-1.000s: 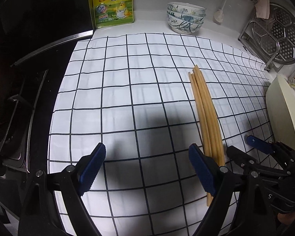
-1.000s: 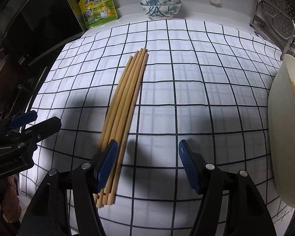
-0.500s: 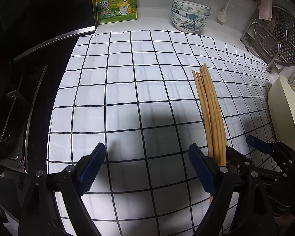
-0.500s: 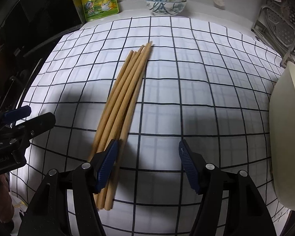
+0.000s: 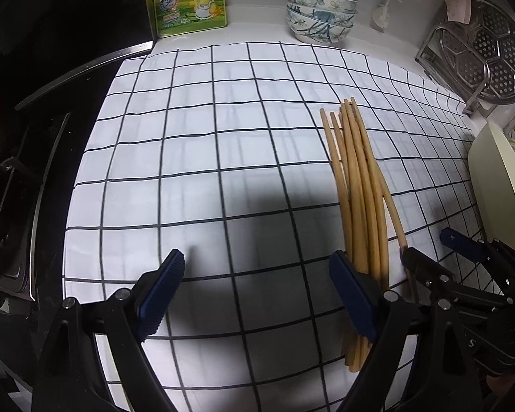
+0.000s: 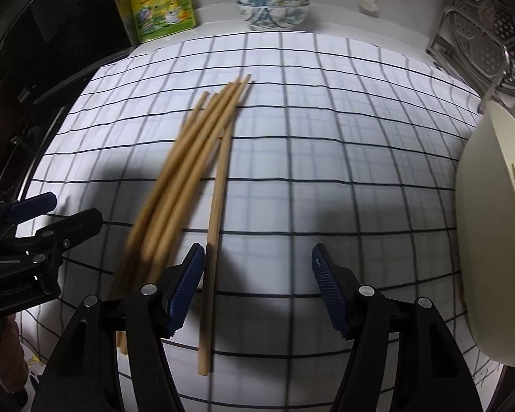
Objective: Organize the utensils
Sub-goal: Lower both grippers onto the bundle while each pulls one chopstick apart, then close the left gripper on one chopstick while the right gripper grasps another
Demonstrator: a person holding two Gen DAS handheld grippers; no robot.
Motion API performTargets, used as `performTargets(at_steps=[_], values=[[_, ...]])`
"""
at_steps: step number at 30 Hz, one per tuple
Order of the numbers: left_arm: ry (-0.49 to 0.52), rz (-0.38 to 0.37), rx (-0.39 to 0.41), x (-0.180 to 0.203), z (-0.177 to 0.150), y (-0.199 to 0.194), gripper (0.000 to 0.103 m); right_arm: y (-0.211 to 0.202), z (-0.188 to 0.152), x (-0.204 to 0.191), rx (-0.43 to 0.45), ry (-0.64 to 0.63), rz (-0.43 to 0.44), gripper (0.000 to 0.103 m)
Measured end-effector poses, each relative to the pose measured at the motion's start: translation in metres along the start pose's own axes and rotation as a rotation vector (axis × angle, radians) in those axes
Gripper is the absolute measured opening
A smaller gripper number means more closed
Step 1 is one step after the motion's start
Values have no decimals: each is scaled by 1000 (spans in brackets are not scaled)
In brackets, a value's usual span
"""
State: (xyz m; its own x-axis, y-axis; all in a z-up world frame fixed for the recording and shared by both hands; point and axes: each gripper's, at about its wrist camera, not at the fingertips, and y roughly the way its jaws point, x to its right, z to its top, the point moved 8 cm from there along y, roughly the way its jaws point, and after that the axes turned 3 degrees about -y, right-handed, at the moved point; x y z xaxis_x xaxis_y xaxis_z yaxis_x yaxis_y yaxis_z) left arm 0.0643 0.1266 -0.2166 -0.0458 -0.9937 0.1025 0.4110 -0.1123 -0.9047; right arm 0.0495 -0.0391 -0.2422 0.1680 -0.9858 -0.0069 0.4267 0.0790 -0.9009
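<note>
Several wooden chopsticks point(image 5: 355, 185) lie in a loose bundle on the white checked cloth point(image 5: 195, 144). My left gripper point(image 5: 257, 295) is open and empty, with its right pad beside the bundle's near end. My right gripper point(image 6: 255, 288) is open. One chopstick point(image 6: 216, 219) lies apart from the bundle point(image 6: 182, 171), just inside its left pad, while the rest of the bundle lies outside to the left, blurred. The right gripper also shows in the left wrist view point(image 5: 429, 250), to the right of the chopsticks.
A yellow seasoning pouch point(image 5: 189, 0) and stacked patterned bowls point(image 5: 321, 15) stand at the back. A metal steamer rack point(image 5: 491, 55) is at the back right. A cream tray point(image 6: 494, 240) lies at the right, a dark stove point(image 5: 34, 103) at the left.
Both grippers have moved forward over the cloth. The bundle has spread, and one chopstick has split off to the right of the others.
</note>
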Motion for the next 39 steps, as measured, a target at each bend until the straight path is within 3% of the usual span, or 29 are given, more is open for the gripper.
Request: performTargets(at_steps=[9, 27, 32, 39], values=[[46, 4, 2, 18, 2, 11, 84, -1, -8, 31, -6, 54, -30, 62], [78, 9, -4, 40, 5, 21, 85, -10, -10, 38, 17, 65, -8, 62], [73, 61, 19, 36, 6, 20, 86, -11, -10, 37, 20, 71, -5, 62], [56, 83, 19, 25, 7, 18, 65, -10, -3, 28, 29, 55, 12, 62]])
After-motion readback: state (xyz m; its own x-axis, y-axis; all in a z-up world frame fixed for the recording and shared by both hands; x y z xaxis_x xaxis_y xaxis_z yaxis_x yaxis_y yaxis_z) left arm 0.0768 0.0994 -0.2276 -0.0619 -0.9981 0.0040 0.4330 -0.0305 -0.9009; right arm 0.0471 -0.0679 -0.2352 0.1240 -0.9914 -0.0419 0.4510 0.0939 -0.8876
